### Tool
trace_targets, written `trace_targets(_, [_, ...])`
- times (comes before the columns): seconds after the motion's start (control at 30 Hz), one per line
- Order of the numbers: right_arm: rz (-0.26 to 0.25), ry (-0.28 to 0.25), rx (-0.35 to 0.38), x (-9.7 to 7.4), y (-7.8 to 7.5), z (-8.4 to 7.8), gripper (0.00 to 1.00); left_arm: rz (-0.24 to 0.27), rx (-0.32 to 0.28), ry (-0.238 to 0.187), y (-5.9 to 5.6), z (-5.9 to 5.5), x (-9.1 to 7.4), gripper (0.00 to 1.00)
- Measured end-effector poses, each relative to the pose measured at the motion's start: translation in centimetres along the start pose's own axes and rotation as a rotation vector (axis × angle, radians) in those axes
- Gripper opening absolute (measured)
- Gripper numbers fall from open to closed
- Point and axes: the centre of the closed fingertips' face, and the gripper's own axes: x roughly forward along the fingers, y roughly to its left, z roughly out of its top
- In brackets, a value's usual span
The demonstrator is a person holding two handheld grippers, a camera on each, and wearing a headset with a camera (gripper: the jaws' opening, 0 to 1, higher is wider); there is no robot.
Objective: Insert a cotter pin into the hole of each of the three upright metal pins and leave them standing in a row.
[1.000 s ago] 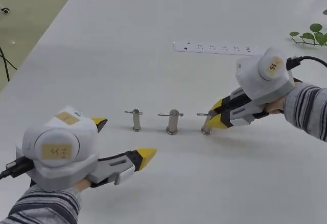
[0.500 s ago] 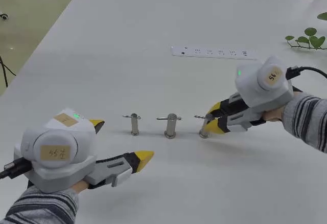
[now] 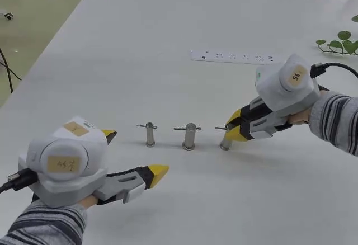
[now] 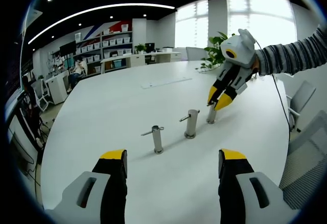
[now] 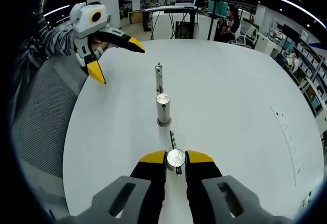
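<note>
Right gripper (image 3: 232, 126) (image 5: 176, 157) has its yellow-tipped jaws pinched on the head of the right pin (image 3: 226, 140), which stands upright on the white table (image 3: 168, 43). In the right gripper view the round pin head sits squeezed between the 2 tips, and a cotter pin (image 5: 172, 138) pokes out ahead of it. The middle pin (image 3: 189, 136) and left pin (image 3: 150, 135) stand beside it in a straight row of 3, apart from one another, each with a thin cotter pin crossing its top. The left gripper (image 3: 134, 152) (image 4: 172, 155) sits low in front of the row, a little off from the left pin, its jaws spread wide with nothing between them. From its view the 3 pins line up ahead, the other gripper at the farthest. A power strip (image 3: 232, 56) lies well behind the row, and a leafy plant (image 3: 338, 39) shows at the table's far right edge.
</note>
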Motion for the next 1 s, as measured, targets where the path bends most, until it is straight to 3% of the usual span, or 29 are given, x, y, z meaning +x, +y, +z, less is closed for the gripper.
trace_targets(0.17, [0.006, -0.019, 0.013, 0.0, 0.0, 0.0, 0.09, -0.005, 0.003, 0.003, 0.0, 0.0, 0.2, 0.71])
trace_targets(0.3, [-0.015, -0.046, 0.007, -0.2, 0.1, 0.3, 0.19, -0.01, 0.01, 0.001, 0.0, 0.2, 0.2, 0.71])
trace_targets(0.43, [-0.026, -0.045, 0.012, -0.5, 0.5, 0.1, 0.21, -0.009, 0.013, 0.003, 0.1, 0.3, 0.3, 0.71])
trace_targets(0.63, [-0.152, -0.125, 0.141, -1.7, 0.0, 0.7, 0.31, 0.0, -0.013, -0.006, 0.6, 0.6, 0.3, 0.71])
trace_targets(0.83, [-0.228, -0.183, 0.227, -2.9, 0.7, 0.8, 0.4, 0.012, -0.041, -0.018, 1.0, 1.0, 0.1, 0.71])
trace_targets(1.0, [-0.3, -0.27, 0.365, -4.2, 1.0, 1.1, 0.46, 0.018, -0.057, -0.019, 1.1, 1.4, -0.1, 0.71])
